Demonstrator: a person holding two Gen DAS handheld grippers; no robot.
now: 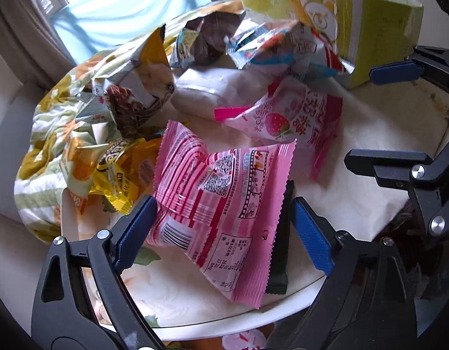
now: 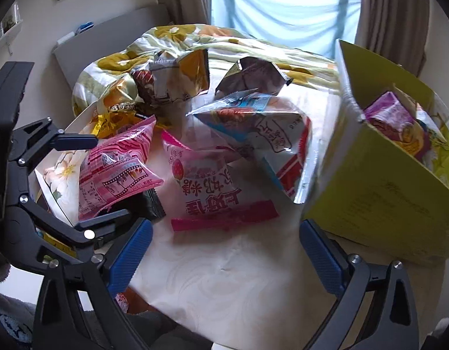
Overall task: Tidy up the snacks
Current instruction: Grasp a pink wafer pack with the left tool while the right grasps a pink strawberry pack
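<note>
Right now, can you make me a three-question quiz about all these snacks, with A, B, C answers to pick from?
1. Where is the pink striped snack bag?
A. inside the green box
B. between the left tongs
C. on the windowsill

2. What colour is the box?
A. yellow-green
B. red
C. black

3. How are the right tongs?
A. shut on a bag
B. holding the box
C. open, with nothing between them

Answers:
1. B, the bag sits between the blue pads in the left wrist view.
2. A, its card walls are yellow-green in both views.
3. C, the pads stand wide apart over bare white cloth.
</note>
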